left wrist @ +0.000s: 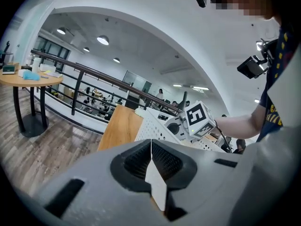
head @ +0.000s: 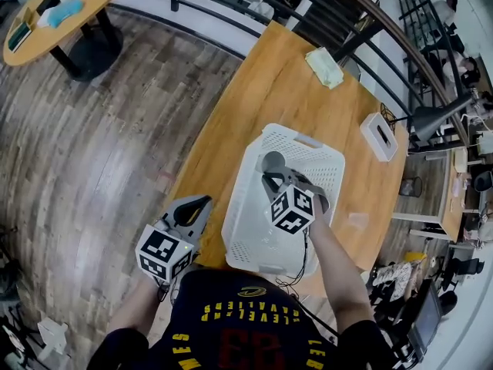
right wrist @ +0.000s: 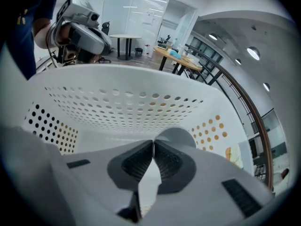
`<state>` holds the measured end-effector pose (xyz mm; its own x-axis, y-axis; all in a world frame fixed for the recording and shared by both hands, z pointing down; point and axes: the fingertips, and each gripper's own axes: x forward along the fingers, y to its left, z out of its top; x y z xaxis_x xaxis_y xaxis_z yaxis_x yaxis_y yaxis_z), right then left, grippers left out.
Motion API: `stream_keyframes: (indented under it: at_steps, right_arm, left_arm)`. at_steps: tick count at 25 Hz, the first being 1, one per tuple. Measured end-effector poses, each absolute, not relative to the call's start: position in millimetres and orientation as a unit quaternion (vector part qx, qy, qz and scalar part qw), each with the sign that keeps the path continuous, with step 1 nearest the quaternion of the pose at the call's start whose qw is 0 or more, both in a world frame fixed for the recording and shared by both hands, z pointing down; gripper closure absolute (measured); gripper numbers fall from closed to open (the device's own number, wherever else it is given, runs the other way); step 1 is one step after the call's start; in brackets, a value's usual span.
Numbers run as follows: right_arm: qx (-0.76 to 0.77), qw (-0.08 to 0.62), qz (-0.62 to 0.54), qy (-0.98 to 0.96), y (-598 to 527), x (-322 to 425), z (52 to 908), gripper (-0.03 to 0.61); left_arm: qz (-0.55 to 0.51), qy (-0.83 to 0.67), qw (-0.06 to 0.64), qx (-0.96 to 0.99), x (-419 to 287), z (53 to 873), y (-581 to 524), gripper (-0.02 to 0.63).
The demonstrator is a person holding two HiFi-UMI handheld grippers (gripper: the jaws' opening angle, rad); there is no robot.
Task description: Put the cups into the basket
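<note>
A white perforated basket (head: 323, 156) stands on the wooden table (head: 269, 83). My right gripper (head: 271, 177) reaches down inside it, shut on the wall of a grey cup (head: 271, 161). In the right gripper view the cup's rounded rim (right wrist: 175, 135) shows just behind the jaw tips of the right gripper (right wrist: 153, 144), with the basket's holed wall (right wrist: 122, 105) beyond. My left gripper (head: 194, 210) hangs off the basket's left side, over the table's near edge, shut with nothing in it. From the left gripper (left wrist: 151, 142) the basket (left wrist: 153, 126) shows ahead.
A pale green cloth (head: 325, 66) lies at the table's far end and a white tissue box (head: 380, 136) sits to the right of the basket. A black railing (head: 362, 29) runs behind the table. A round table (head: 54, 14) stands far left on the wooden floor.
</note>
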<state>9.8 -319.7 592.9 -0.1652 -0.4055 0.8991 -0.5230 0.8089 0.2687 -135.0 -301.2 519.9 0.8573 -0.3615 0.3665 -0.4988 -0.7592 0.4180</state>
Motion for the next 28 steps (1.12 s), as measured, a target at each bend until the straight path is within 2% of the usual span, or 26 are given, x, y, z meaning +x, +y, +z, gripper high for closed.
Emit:
stream_keyframes:
  at_steps: [9, 15, 24, 28]
  right_arm:
    - [0.279, 0.592, 0.065, -0.753, -325.7, 8.1, 630.4, 0.554]
    - [0.256, 0.615, 0.030, -0.745, -330.1, 9.7, 648.8, 0.554]
    - [0.261, 0.603, 0.027, -0.753, -340.5, 0.1, 648.8, 0.552]
    - [0.278, 0.594, 0.030, -0.755, -342.0, 1.4, 642.8, 0.467]
  left_arm:
    - [0.140, -0.215, 0.272, 0.927, -129.8, 524.9, -298.7, 0.601]
    - [0.138, -0.218, 0.278, 0.925, -126.8, 529.8, -300.2, 0.601]
    - [0.144, -0.223, 0.282, 0.922, -132.4, 532.6, -298.7, 0.601]
    - [0.140, -0.224, 0.278, 0.924, -130.9, 526.8, -302.0, 0.601]
